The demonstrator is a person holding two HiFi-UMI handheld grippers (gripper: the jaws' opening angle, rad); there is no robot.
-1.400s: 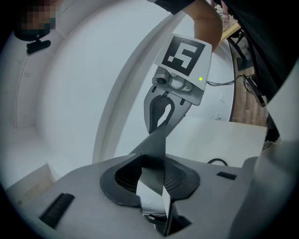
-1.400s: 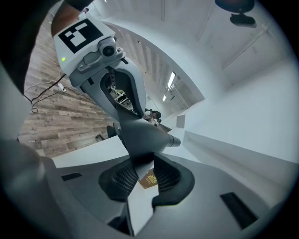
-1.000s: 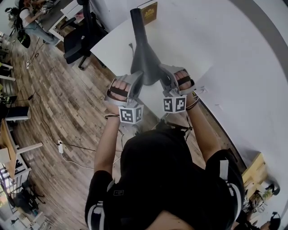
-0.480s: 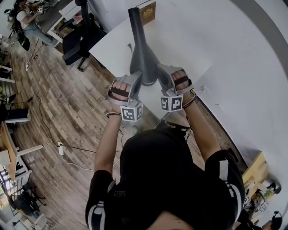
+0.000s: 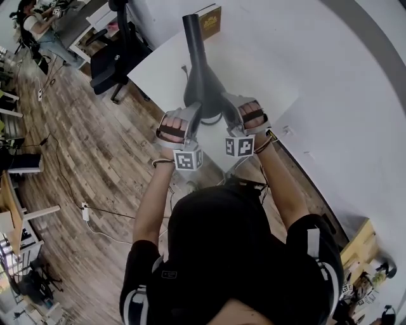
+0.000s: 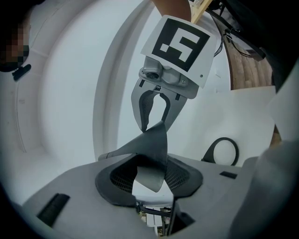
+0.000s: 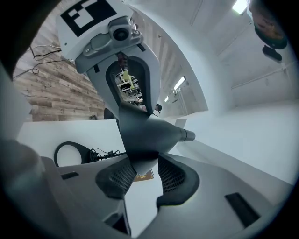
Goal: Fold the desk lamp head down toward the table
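The desk lamp's dark grey cone-shaped head (image 5: 202, 86) hangs over the white table (image 5: 266, 57), and its arm (image 5: 192, 35) runs away from me. My left gripper (image 5: 190, 120) sits at the rim's left side and my right gripper (image 5: 227, 111) at its right side. In the left gripper view the rim's edge (image 6: 154, 149) lies between the jaws of the left gripper (image 6: 152, 176). The right gripper view shows the same for the right gripper (image 7: 142, 176). Both pairs of jaws are opening and the pads look loose on the rim. The lamp's black ring base (image 6: 224, 151) lies on the table.
A brown book (image 5: 210, 19) lies at the table's far edge. A black office chair (image 5: 114, 54) stands on the wooden floor (image 5: 95, 146) left of the table. The lamp's cable (image 7: 98, 153) trails beside the base. The table's near corner is just under my hands.
Both grippers have sunk a little toward the table with the lamp head's rim between them. The lamp head now sits lower.
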